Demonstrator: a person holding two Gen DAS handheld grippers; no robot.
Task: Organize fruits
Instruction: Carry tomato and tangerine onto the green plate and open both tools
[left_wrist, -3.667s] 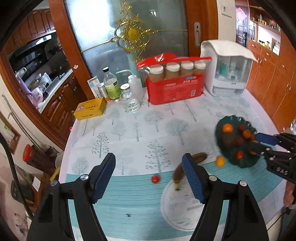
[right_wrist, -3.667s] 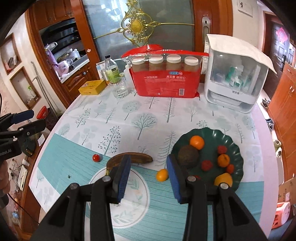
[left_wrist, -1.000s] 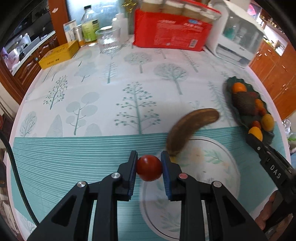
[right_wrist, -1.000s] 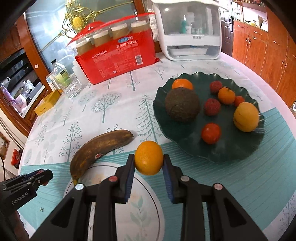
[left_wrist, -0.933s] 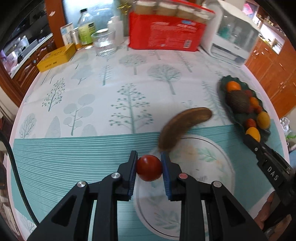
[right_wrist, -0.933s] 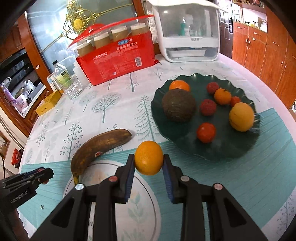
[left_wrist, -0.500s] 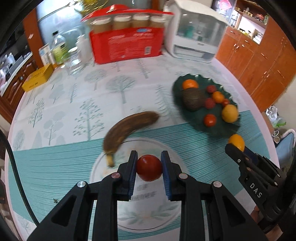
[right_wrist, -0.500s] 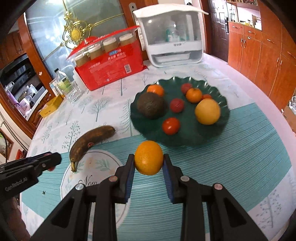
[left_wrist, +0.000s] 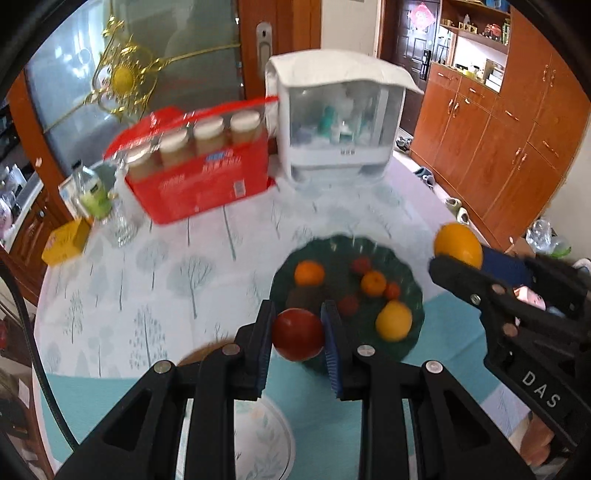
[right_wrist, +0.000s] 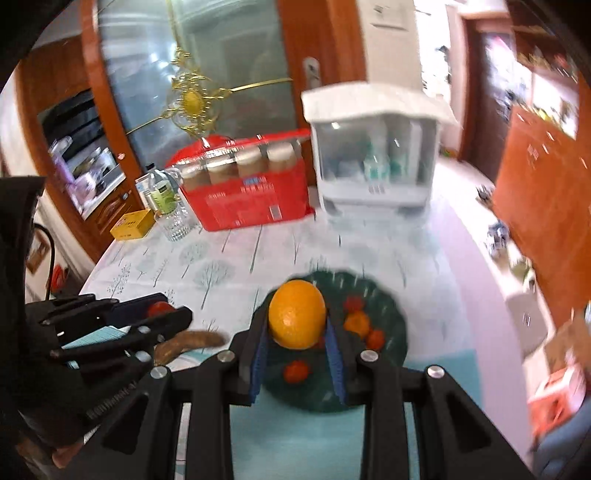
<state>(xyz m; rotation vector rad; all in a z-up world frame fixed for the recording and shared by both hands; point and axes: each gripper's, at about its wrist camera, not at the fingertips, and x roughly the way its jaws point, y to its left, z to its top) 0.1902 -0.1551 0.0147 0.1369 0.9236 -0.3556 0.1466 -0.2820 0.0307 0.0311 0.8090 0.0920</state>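
Left wrist view
Left gripper (left_wrist: 298, 334): blue pads clamped on a tomato (left_wrist: 298, 334), round, smooth, glossy red.
Plate (left_wrist: 413, 282): dark green, scalloped rim, ahead of and below the fingers, a little to their right; the tomato hangs over its near left edge.
On the plate: about 7 fruits, among them a yellow one (left_wrist: 393, 319), 2 oranges and small red ones; the middle is blurred.
Right gripper (left_wrist: 460, 254): to the right of the plate, black jaws closed on an orange (left_wrist: 458, 245).
Nearer gripper: by my reading, the left.

Right wrist view
Right gripper (right_wrist: 297, 321): pads pressed against the orange (right_wrist: 297, 318), round with a dimpled peel.
Plate (right_wrist: 397, 325): straight ahead beneath the fingers; the free space looks to be at its near side.
Banana (right_wrist: 186, 341): brown, soft-looking, lying on the tree-print tablecloth (right_wrist: 221, 266) left of the plate, long axis running left to right.
Left gripper (right_wrist: 162, 314): at the left, holding the tomato (right_wrist: 159, 308).
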